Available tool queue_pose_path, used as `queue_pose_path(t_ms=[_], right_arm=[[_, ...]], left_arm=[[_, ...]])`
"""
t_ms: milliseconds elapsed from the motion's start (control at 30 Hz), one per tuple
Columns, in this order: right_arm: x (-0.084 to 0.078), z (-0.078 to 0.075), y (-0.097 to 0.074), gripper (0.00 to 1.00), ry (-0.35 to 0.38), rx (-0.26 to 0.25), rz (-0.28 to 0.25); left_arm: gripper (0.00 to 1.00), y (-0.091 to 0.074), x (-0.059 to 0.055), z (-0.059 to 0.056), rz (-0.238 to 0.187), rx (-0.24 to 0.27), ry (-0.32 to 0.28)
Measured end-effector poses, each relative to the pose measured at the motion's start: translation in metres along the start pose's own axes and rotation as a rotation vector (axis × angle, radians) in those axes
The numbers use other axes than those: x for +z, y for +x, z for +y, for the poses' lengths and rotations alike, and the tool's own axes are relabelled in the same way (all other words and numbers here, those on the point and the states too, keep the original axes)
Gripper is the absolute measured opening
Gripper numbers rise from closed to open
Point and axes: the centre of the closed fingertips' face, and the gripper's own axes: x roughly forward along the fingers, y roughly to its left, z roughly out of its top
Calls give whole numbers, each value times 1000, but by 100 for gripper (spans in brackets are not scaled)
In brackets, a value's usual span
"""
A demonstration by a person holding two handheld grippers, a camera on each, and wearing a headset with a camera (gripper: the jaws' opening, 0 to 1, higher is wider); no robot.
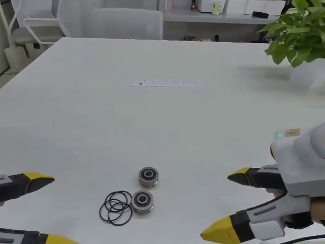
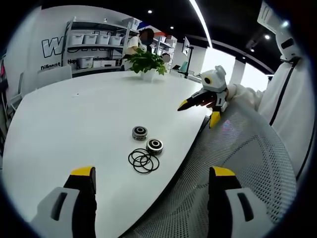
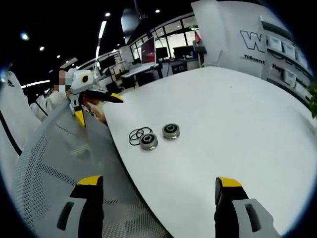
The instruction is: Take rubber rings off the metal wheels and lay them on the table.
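Where the head view meets its left edge, the left gripper [image 1: 65,210] hovers above the white table [image 1: 76,112], its yellow-tipped jaws spread wide with nothing between them and touching nothing. Just to its right, near the table's front edge, a small heap of thin black rubber rings [image 1: 116,207] lies flat on the surface, the loops overlapping one another. Against the right side of that heap sits the near wheel [image 1: 142,201], a metal disc lying flat with a dark centre; whether the rings actually touch it is hard to tell. Just beyond it lies the far wheel [image 1: 148,176], also flat, close to the first but apart from it. Whether either wheel carries a ring on its rim is too small to tell. Farther right, well apart from the wheels, the right gripper [image 1: 216,206] hangs near the table's front edge, its jaws likewise gaping wide and empty. In both gripper views the rings and wheels lie well ahead of each gripper's own parted tips. A white power strip [image 1: 165,83] lies mid-table, and a leafy plant [image 1: 297,30] stands at the far right.
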Motion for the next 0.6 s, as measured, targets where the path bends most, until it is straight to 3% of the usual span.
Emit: queue_pose_path(t_ms=[233,400,600], right_arm=[[-22,4,1,95,-7,-15,53],[-16,-1,-3,93,9,-44,23],[-19,-2,-1,91,9,-54,32]], left_arm=[[94,0,-1,-1,2,-2,-14],[94,0,-3,-1,9,1,-22],[95,0,-9,1,42,16,-20]])
